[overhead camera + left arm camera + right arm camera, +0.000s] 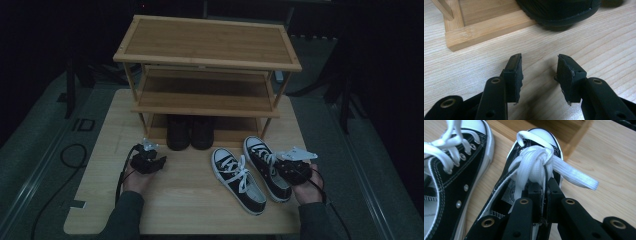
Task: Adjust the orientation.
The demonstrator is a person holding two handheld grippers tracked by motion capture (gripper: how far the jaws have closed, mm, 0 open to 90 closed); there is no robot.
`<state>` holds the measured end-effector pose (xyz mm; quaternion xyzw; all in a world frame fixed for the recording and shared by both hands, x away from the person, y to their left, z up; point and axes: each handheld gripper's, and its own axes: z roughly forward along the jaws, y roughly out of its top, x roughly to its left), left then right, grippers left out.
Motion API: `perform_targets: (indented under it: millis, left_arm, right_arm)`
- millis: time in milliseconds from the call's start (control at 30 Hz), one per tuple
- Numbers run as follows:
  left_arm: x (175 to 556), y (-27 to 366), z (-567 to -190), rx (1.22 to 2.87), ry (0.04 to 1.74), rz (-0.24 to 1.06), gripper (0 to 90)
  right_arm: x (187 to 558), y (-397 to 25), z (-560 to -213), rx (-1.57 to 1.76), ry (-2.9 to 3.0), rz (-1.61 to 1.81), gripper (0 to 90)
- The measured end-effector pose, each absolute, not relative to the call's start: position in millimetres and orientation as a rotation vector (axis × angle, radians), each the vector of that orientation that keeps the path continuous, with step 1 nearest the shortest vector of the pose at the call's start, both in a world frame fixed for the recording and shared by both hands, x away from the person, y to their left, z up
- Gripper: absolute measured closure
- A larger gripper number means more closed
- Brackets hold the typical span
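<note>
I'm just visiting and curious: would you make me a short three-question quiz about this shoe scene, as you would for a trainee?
1. True or false: the right gripper is shut on the right sneaker.
2. Where does the pair of dark shoes stand? A) top shelf B) bottom shelf of the rack C) floor
3. Fill in: the left gripper has its jaws ____.

Key: 1 true; 2 B; 3 open

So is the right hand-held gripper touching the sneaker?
Touching. The right gripper view shows the right hand-held gripper with its jaws pinched shut on the sneaker, at its tongue just under the white lace knot.
</note>
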<state>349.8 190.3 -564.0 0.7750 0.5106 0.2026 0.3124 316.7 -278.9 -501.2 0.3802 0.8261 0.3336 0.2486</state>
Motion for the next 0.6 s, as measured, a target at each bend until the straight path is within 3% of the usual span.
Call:
perform_targets:
  millis: [600]
  left_arm:
    - [349,190,-564,2.04,1.346,0.535,55.9]
  right_arm:
    - [325,-260,-517,0.862,2.307,0.951,85.5]
